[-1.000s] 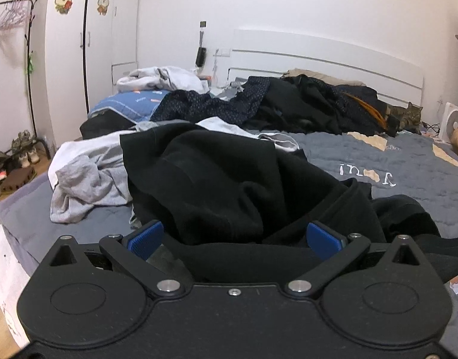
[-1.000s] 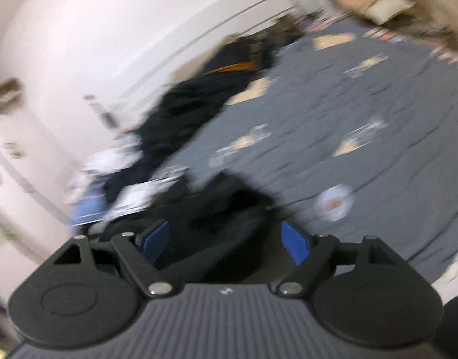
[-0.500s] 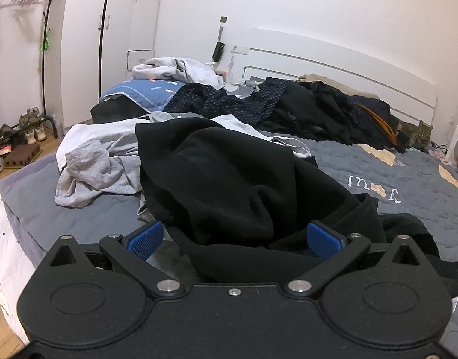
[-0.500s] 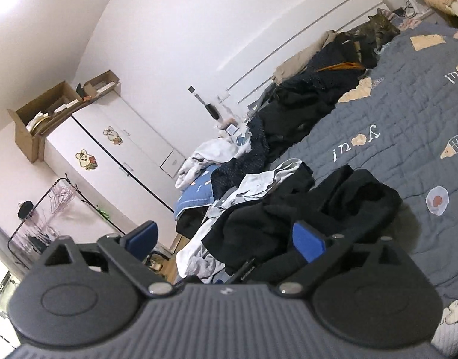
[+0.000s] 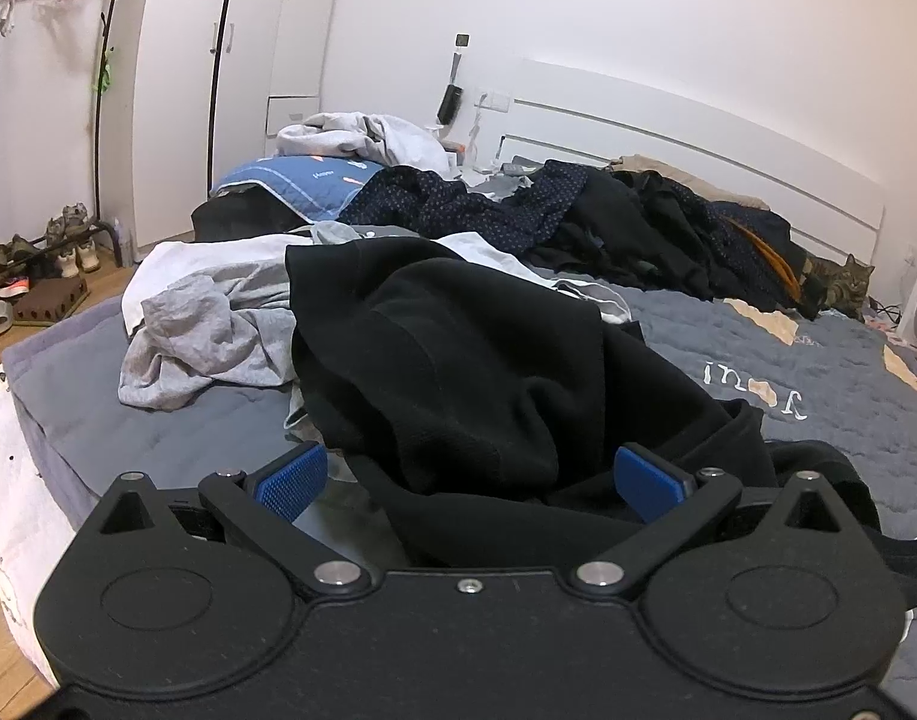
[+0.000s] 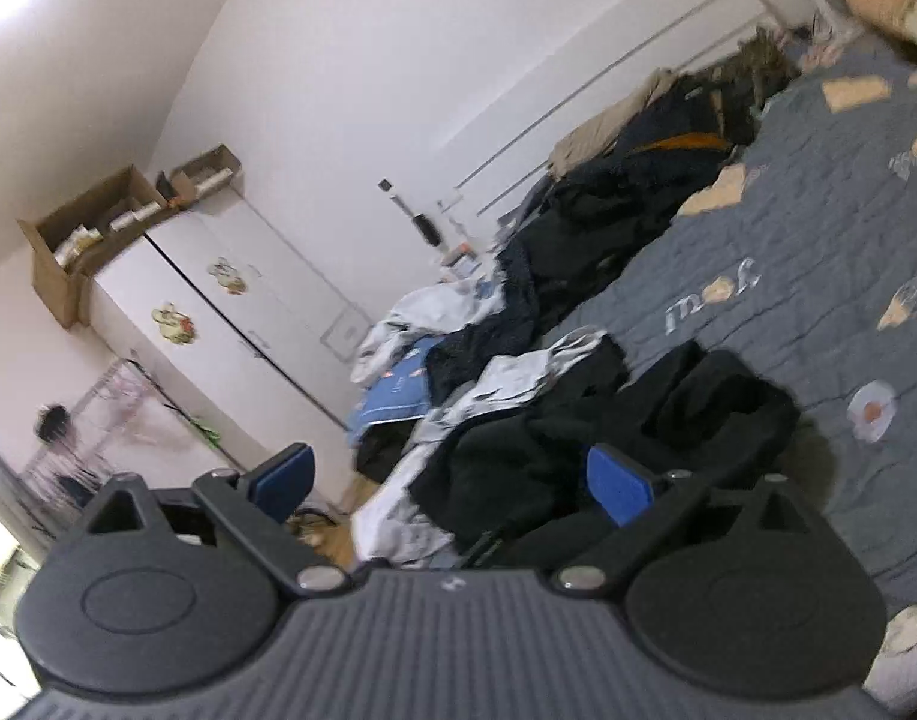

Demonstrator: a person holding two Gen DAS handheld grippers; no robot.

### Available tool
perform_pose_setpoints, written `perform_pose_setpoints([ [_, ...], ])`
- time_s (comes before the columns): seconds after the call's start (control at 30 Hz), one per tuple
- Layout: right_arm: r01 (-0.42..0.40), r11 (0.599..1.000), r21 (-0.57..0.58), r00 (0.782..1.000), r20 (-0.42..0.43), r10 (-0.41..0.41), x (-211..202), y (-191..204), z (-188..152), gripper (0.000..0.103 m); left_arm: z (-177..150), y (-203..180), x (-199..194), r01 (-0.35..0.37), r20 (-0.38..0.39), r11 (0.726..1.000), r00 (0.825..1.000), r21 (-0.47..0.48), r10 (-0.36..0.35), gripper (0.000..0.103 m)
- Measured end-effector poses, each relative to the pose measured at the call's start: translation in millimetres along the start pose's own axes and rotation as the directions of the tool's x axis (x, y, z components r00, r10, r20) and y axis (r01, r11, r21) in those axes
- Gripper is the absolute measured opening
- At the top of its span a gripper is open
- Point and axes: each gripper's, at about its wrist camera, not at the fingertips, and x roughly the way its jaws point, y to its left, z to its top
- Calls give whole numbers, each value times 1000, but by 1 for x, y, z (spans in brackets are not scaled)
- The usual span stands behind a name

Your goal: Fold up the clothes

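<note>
Now lifted off the bed and tipped up vs. a sec ago: right gripper (image 6: 452, 480). Was looking down on the quilt then, now across the room. Blue pads also wider than before, fully apart, with nothing between them and only black cloth behind, lower down. Holds nothing, so no fold in progress on this side. Prob. a new grasp point to find first.

Almost no change for left gripper (image 5: 470, 483), only a slight roll. Jaws wide apart around the crumpled black cotton garment (image 5: 488, 360). Pad at 9 o'clock clearly free of the cloth, pad at 3 o'clock just beside it, no squeeze visible. So not gripped. Heaped on the grey quilted bed cover (image 5: 818, 372) near the front edge, not spread yet. Judged: very start for this piece.

Only in left view: light grey crumpled shirt (image 5: 206, 336), touching the black garment at its 9 o'clock; tabby cat (image 5: 842, 285) at 2 o'clock by the headboard; shoe rack (image 5: 38, 264) at 9 o'clock on the floor.

Only in right view: brown cardboard boxes (image 6: 98, 222) on top of the white wardrobe (image 6: 230, 324) at 10 o'clock. Also the black garment's far outline, a bit blurred.
</note>
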Motion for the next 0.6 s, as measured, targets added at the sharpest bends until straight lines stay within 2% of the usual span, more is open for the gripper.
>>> perform_pose_setpoints([
  [0.13,-5,1000,-12,1000,-23,5,2,3,-2,97,0,1,0,3,0,1000,1000,-2,-3,103],
  [0.27,-9,1000,-8,1000,-8,9,-3,1,1,97,1,1,0,2,-1,1000,1000,-1,-2,103],
  [0.5,40,999,8,999,18,-40,-6,-11,4,97,1,0,1,7,-1,1000,1000,2,-7,103],
  [0.6,103,995,1,995,9,-103,8,-28,4,98,1,0,1,10,-2,1000,1000,1,-10,103],
])
